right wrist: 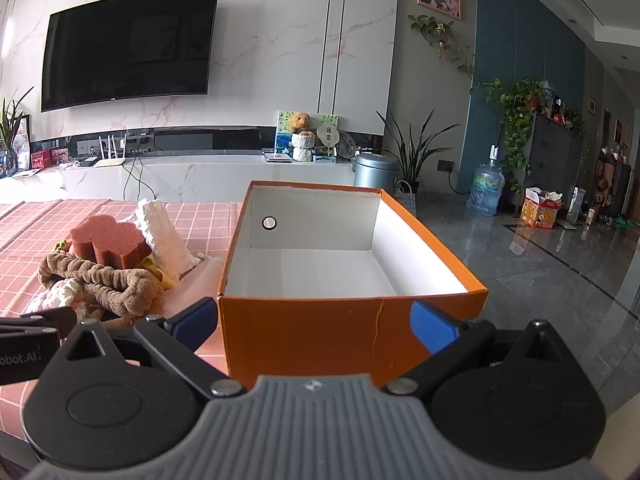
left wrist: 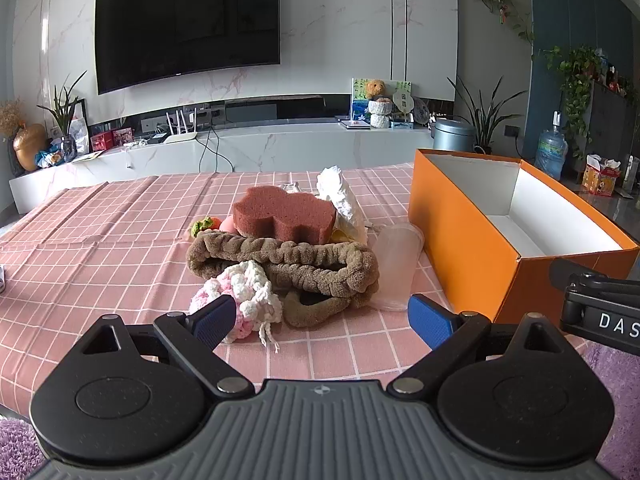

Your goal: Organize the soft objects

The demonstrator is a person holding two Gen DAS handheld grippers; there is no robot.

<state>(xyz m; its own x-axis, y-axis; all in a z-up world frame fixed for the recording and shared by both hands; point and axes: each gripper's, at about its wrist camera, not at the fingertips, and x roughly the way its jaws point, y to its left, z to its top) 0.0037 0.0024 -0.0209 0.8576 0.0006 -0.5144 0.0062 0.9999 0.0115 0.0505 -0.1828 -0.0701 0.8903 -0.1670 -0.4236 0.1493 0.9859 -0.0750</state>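
A pile of soft things lies on the pink checked tablecloth (left wrist: 100, 232): a brown sponge (left wrist: 284, 214), a brown plush headband (left wrist: 288, 264), a pink-and-white knitted piece (left wrist: 240, 296), a white crumpled cloth (left wrist: 340, 196) and a soft clear cup (left wrist: 396, 264). My left gripper (left wrist: 324, 320) is open just in front of the pile, empty. An empty orange box (right wrist: 304, 332) stands to the right of the pile. My right gripper (right wrist: 316, 320) is open in front of the box's near wall, empty. The pile also shows in the right wrist view (right wrist: 104, 268).
A small green and orange item (left wrist: 206, 224) peeks out behind the headband. A TV (left wrist: 188, 24) hangs over a white marble console (left wrist: 240, 148) behind the table. A purple rug (left wrist: 616, 384) lies below the table's near edge. Grey floor (right wrist: 540, 272) extends right of the box.
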